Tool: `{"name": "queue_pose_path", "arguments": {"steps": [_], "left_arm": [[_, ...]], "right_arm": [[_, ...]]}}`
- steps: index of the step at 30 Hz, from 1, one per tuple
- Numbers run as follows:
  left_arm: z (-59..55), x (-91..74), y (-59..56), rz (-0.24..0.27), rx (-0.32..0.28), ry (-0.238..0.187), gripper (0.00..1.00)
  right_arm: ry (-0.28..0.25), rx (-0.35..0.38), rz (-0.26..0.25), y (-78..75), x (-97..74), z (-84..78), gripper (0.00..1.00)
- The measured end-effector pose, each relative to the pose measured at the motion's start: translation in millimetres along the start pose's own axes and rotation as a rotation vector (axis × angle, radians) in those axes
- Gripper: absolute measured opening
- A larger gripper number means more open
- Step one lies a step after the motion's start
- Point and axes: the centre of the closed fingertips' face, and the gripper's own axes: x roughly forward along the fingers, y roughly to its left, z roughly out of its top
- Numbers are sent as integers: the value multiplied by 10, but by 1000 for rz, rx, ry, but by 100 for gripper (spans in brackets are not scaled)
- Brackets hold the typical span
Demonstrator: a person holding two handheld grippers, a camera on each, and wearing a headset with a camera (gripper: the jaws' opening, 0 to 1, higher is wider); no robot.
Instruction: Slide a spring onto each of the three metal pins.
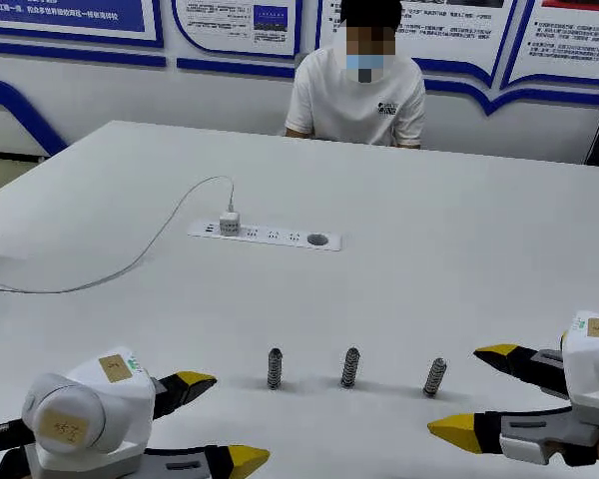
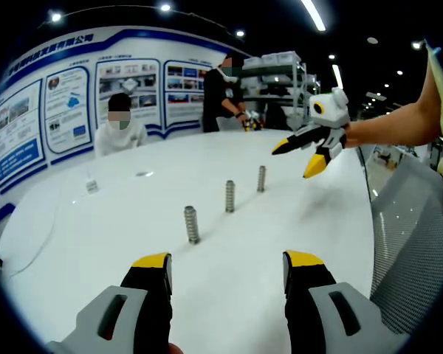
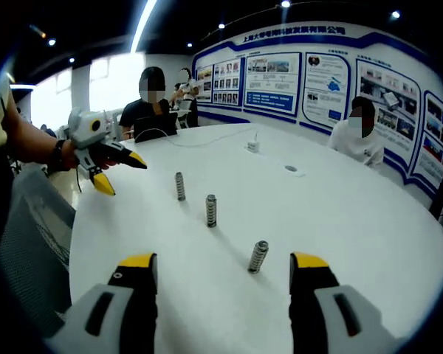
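Observation:
Three metal pins stand in a row on the white table, each with a spring around it: the left one, the middle one and the right one, which leans a little. My left gripper is open at the lower left, short of the left pin, holding nothing. My right gripper is open at the lower right, beside the right pin, also holding nothing.
A white power strip with a plugged charger and trailing cable lies mid-table. A person in a white shirt sits at the far edge. Other people stand off to the side. Bare tabletop surrounds the pins.

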Motion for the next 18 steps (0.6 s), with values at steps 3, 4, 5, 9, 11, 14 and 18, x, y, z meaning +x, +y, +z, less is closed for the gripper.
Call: {"name": "queue_pose_path", "arguments": {"steps": [3, 4, 5, 9, 11, 14, 18], "left_arm": [[0, 4, 3, 1, -2, -2, 62], [-4, 5, 2, 1, -2, -1, 62], [-5, 4, 1, 1, -2, -2, 62], [-12, 1, -2, 2, -5, -2, 62], [-15, 0, -2, 2, -6, -2, 62], [-22, 3, 1, 2, -7, -2, 62], [-28, 3, 10, 4, -9, -3, 63]], "right_arm": [[-5, 3, -4, 24, -30, -26, 75], [-7, 5, -6, 28, -42, -37, 75], [-11, 7, -9, 30, -51, -39, 75], [-25, 14, -21, 58, -88, -47, 75], [-24, 13, -24, 75, -92, -62, 75], [-33, 24, -30, 89, -99, -77, 75], [-47, 38, -40, 82, -104, -75, 75]]}}
